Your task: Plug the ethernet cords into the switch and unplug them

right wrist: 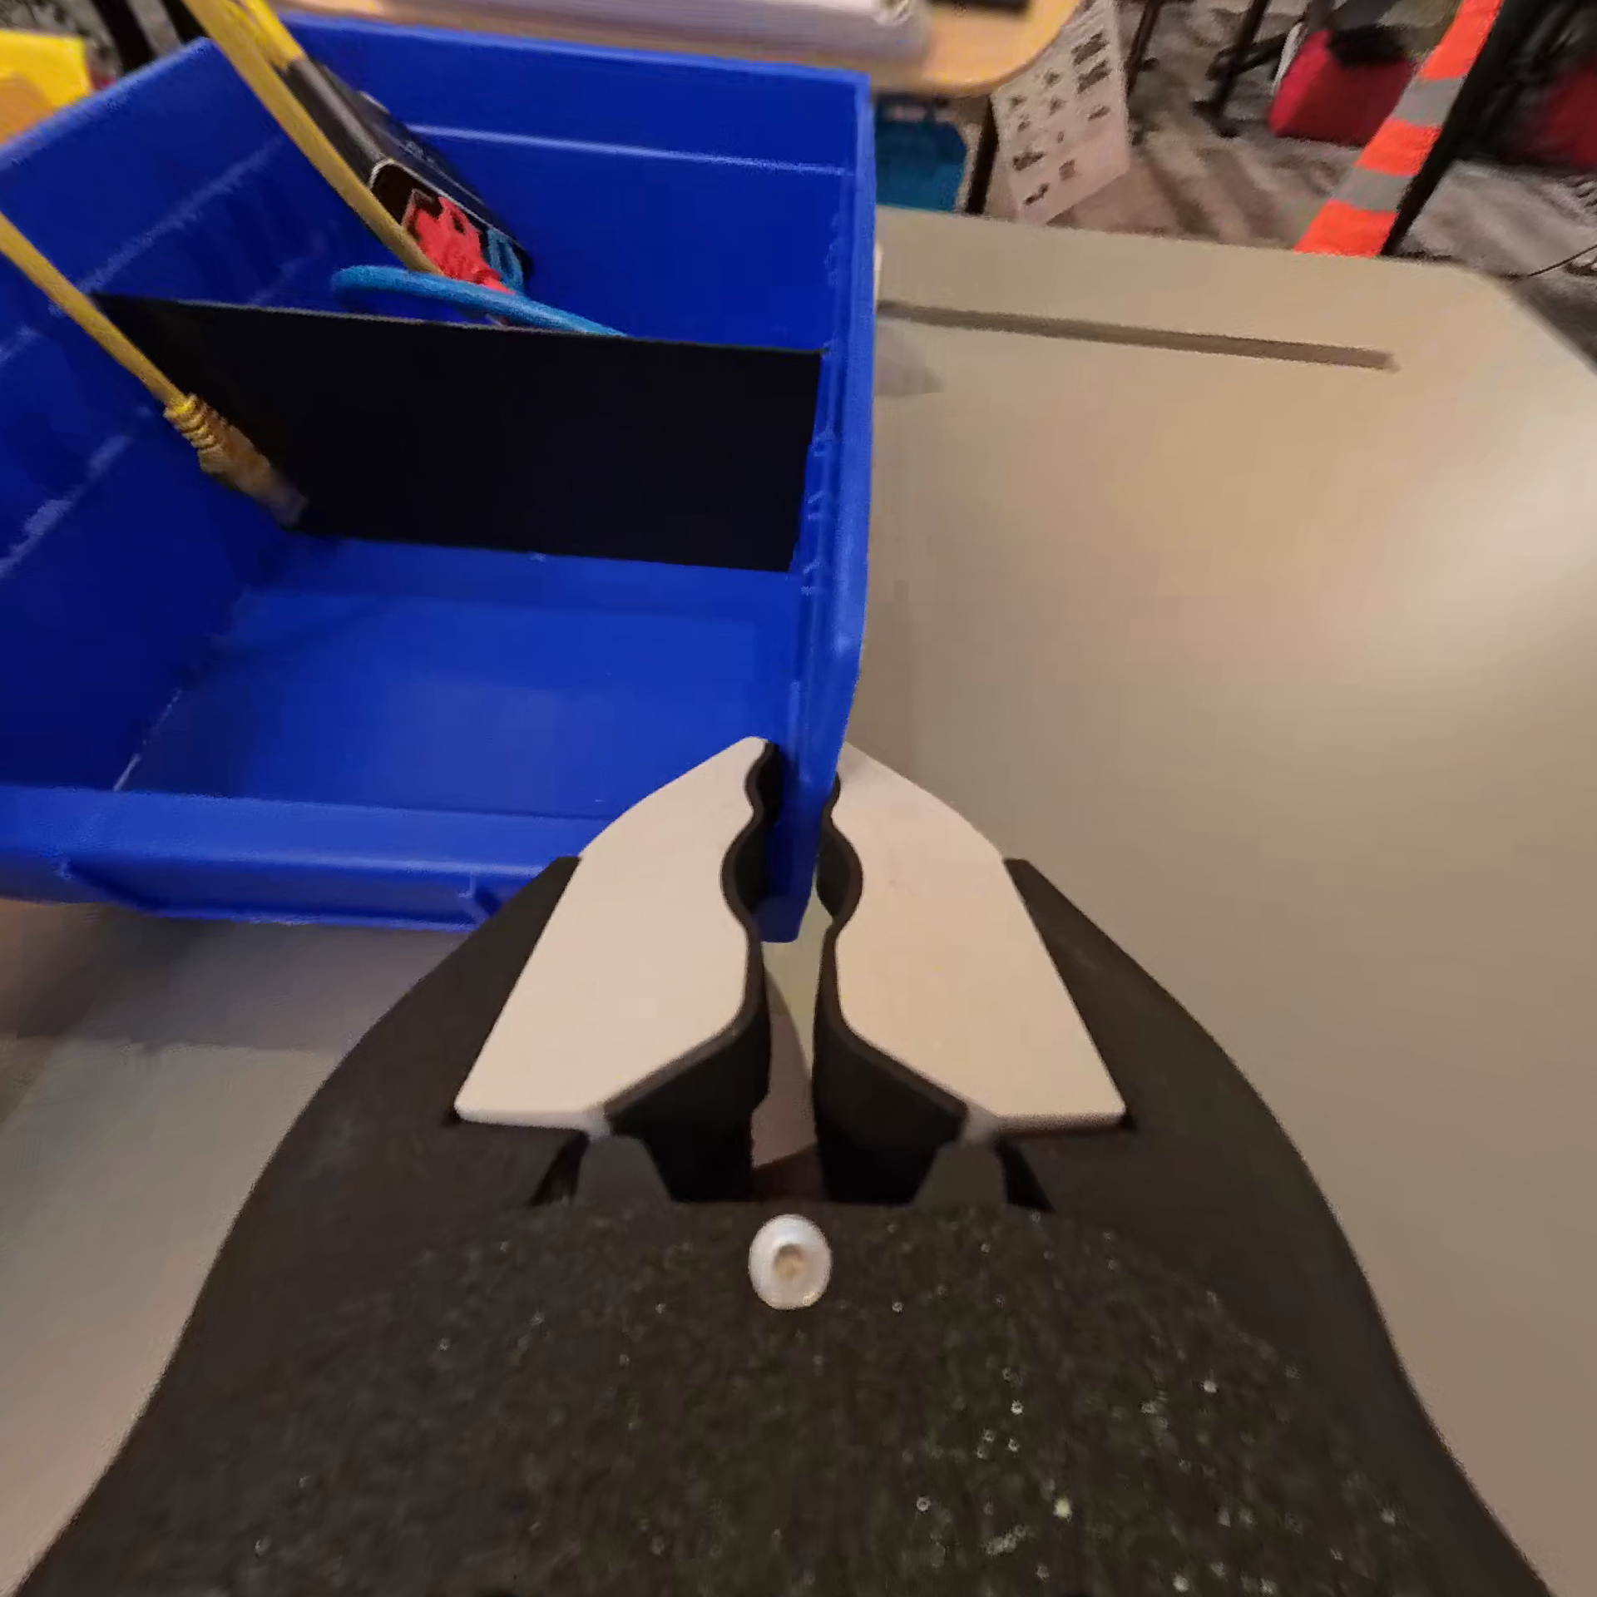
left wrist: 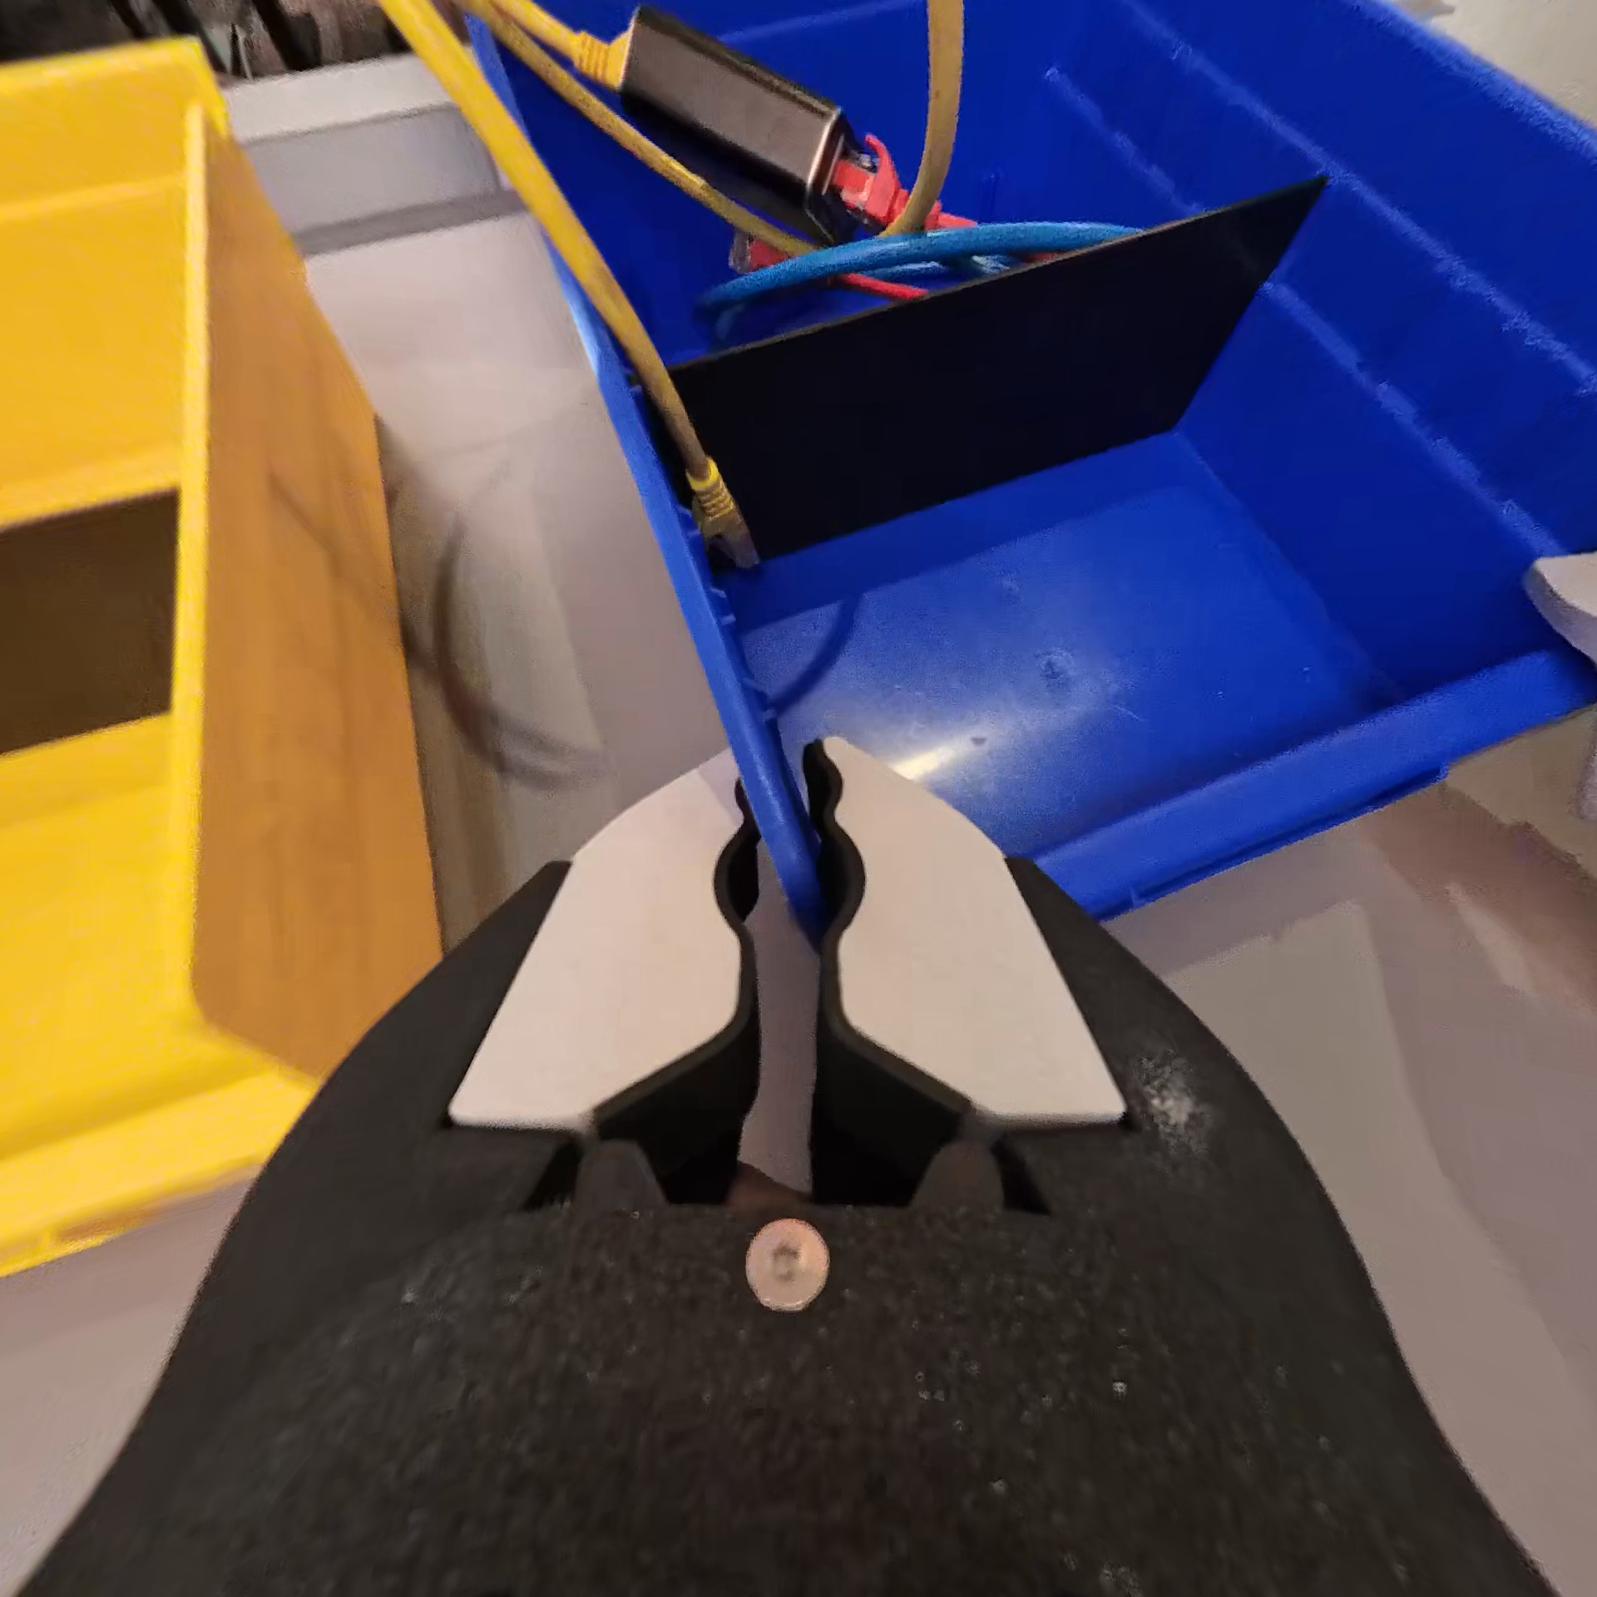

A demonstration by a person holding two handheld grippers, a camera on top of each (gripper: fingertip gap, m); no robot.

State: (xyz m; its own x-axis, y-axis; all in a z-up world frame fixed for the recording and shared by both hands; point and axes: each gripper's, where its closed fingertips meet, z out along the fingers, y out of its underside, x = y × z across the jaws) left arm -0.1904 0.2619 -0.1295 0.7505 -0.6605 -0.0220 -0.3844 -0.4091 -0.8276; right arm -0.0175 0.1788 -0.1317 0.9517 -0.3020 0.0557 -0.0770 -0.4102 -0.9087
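Note:
A blue bin [left wrist: 1123, 674] [right wrist: 432, 691] with a black divider [left wrist: 994, 415] [right wrist: 484, 441] sits on a grey table. Behind the divider a dark switch [left wrist: 734, 112] [right wrist: 406, 173] leans tilted, with a red plug [left wrist: 864, 186] [right wrist: 449, 233] in it, and blue cord [left wrist: 907, 255] [right wrist: 432, 289] coiled below. A yellow cord's loose plug [left wrist: 717, 510] [right wrist: 229, 454] hangs at the divider's left end. My left gripper [left wrist: 782, 786] is shut on the bin's left front wall. My right gripper [right wrist: 804, 778] is shut on the bin's right front corner wall.
A yellow bin [left wrist: 130, 605] stands left of the blue bin. Grey table [right wrist: 1210, 648] extends to the right, with a dark slot [right wrist: 1123, 341] across it. Beyond the table are a chair, boxes and an orange striped object [right wrist: 1383, 155]. Spacing between my two grippers at the tips: around 20 cm.

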